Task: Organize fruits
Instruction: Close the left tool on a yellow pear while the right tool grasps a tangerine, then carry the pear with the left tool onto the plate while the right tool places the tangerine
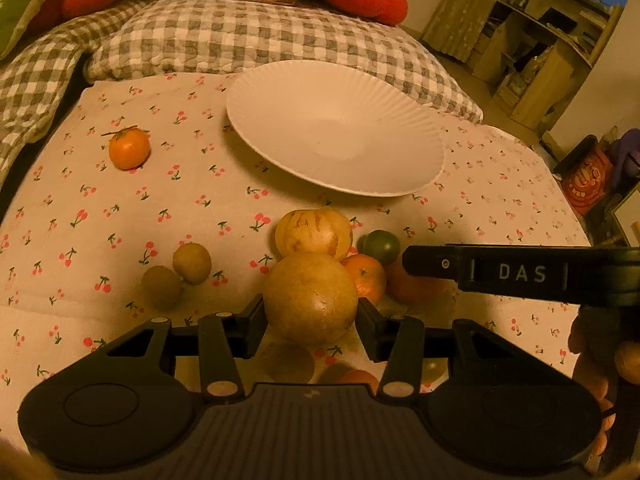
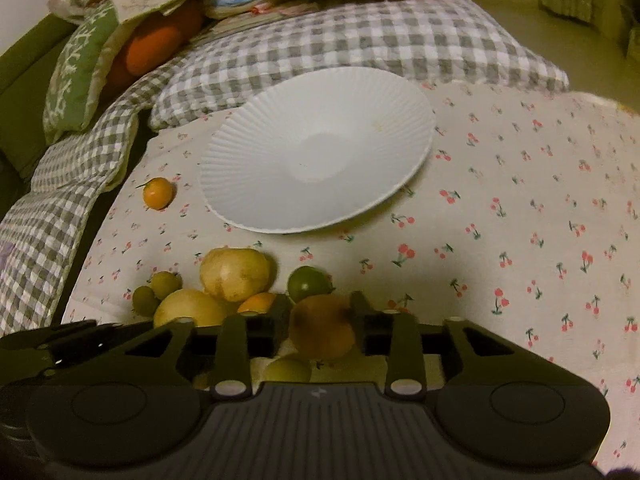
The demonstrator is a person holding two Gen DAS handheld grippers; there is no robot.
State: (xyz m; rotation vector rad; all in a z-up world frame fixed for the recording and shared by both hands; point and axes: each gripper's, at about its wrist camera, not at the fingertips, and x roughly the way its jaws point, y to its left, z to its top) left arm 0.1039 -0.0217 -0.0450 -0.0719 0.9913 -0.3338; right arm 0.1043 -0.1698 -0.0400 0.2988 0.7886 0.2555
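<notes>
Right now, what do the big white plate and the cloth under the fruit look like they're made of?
The plate looks like glazed ceramic, possibly melamine: smooth white surface with fine moulded ribs fanning to a slightly wavy rim and a soft sheen in the centre. The cloth looks like thin matte cotton, printed with small red cherries; it dents and creases softly, suggesting padding underneath.

bed, cherry-print sheet | white plate | loose fruits | checked pillow
</notes>
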